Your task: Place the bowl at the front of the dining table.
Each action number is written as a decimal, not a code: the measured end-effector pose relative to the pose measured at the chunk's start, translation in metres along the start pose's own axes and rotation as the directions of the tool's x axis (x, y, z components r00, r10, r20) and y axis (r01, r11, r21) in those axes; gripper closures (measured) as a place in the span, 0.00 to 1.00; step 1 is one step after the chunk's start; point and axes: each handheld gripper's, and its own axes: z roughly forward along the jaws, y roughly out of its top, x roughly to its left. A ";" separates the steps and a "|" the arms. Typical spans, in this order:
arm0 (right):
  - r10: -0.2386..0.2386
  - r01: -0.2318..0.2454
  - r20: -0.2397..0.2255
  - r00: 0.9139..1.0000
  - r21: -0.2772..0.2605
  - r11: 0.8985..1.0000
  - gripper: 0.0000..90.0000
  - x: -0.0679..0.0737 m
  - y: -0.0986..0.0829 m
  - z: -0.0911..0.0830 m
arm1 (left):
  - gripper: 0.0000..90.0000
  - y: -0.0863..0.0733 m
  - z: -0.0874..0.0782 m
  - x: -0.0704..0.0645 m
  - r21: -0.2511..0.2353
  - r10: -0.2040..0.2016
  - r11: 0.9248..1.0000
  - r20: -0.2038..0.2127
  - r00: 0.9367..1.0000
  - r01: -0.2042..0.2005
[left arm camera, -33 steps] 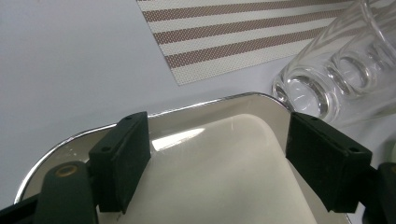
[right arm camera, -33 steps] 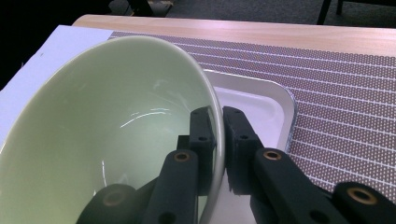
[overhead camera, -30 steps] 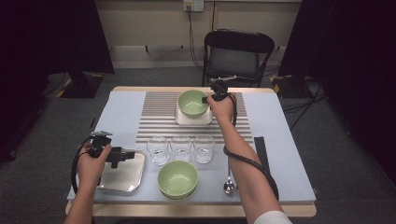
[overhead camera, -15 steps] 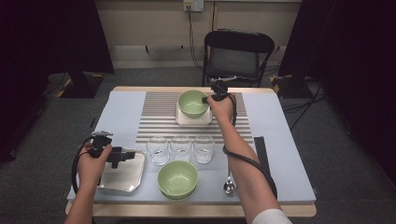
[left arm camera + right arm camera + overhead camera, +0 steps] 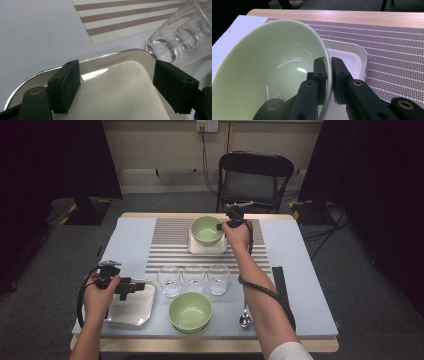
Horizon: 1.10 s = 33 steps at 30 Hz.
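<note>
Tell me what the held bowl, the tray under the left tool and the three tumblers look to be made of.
Bowl: glazed ceramic, probably; pale green, glossy highlights, thin rim pinched by the right tool.
Tray: polished metal, likely steel; mirror-bright rolled rim, beneath the open left tool.
Tumblers: clear glass by the look, see-through walls with thick bases; hard plastic can't be ruled out.

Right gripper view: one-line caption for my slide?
Right gripper shut on the rim of a green bowl over a white tray.
</note>
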 end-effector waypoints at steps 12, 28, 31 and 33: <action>-0.002 0.002 0.004 1.000 -0.001 1.000 0.93 -0.001 0.002 0.003 | 0.24 0.000 -0.001 0.000 0.000 0.004 1.000 -0.003 1.000 -0.004; 0.012 -0.012 0.008 1.000 0.000 1.000 0.93 -0.008 0.003 0.008 | 0.24 -0.001 -0.002 0.000 0.000 0.005 1.000 -0.005 1.000 -0.005; 0.018 -0.018 0.013 1.000 0.003 1.000 0.93 -0.010 0.002 0.010 | 0.24 -0.001 -0.002 0.000 0.001 0.004 1.000 -0.005 1.000 -0.004; 0.021 -0.021 0.015 1.000 0.004 1.000 0.93 -0.010 0.001 0.012 | 0.24 -0.001 -0.002 0.000 0.000 0.004 1.000 -0.007 1.000 -0.004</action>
